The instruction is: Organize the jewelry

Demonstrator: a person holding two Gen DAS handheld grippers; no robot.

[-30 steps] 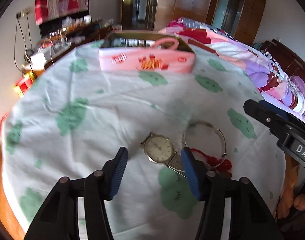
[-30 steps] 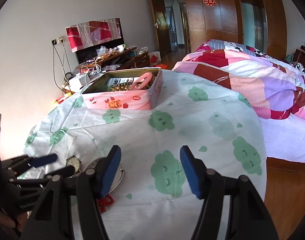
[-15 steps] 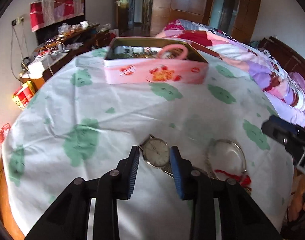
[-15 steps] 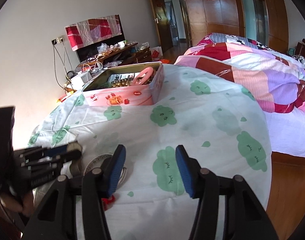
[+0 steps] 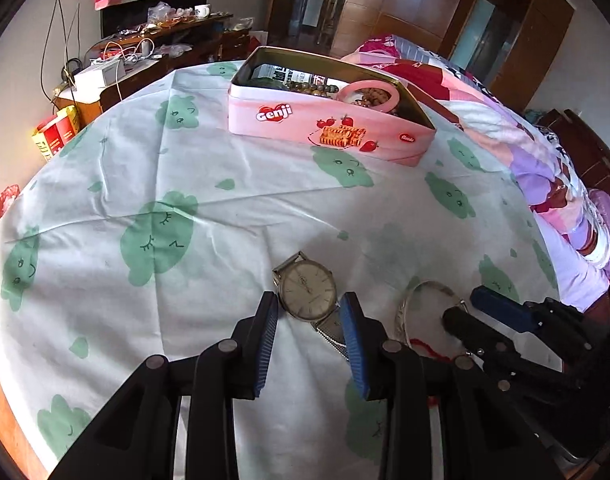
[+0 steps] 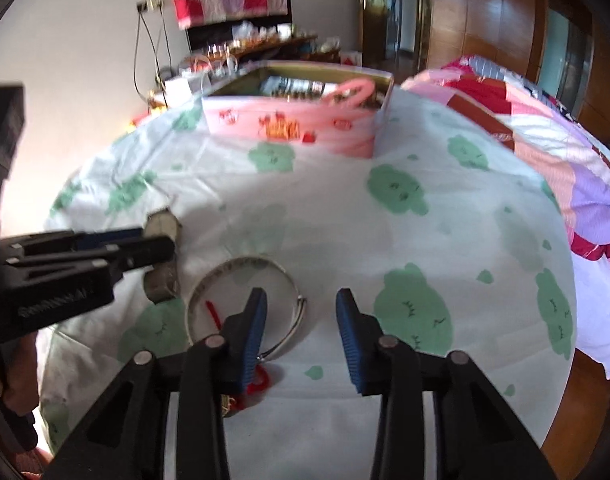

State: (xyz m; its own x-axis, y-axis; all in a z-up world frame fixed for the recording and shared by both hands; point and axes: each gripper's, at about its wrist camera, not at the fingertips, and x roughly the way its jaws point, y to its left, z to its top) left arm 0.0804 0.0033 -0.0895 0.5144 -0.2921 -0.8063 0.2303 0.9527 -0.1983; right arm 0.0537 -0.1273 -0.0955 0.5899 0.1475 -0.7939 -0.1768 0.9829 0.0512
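Observation:
A silver watch (image 5: 307, 294) with a mesh band lies on the green-patterned tablecloth (image 5: 209, 208). My left gripper (image 5: 309, 320) is shut on it, its blue pads against the sides of the case; the right wrist view shows that gripper (image 6: 161, 246) across the watch (image 6: 163, 222). A silver bangle (image 6: 245, 264) with a red cord (image 6: 257, 380) lies beside it. My right gripper (image 6: 301, 316) is over it with jaws closing: one finger (image 6: 253, 328) sits inside the ring, the rim lies between the pads, untouched. A pink tin (image 5: 329, 128) at the far side holds beads and a pink bangle (image 5: 369, 96).
A bed with a patchwork quilt (image 5: 545, 152) lies right of the table. A cluttered sideboard (image 5: 153, 40) with cables stands at the back left, with a red and yellow box (image 5: 57, 136) below it. A person's hand (image 6: 17, 380) holds the left gripper.
The left jaws narrowed onto the watch, then held still. The right gripper moved left and down over the bangle while its jaws narrowed.

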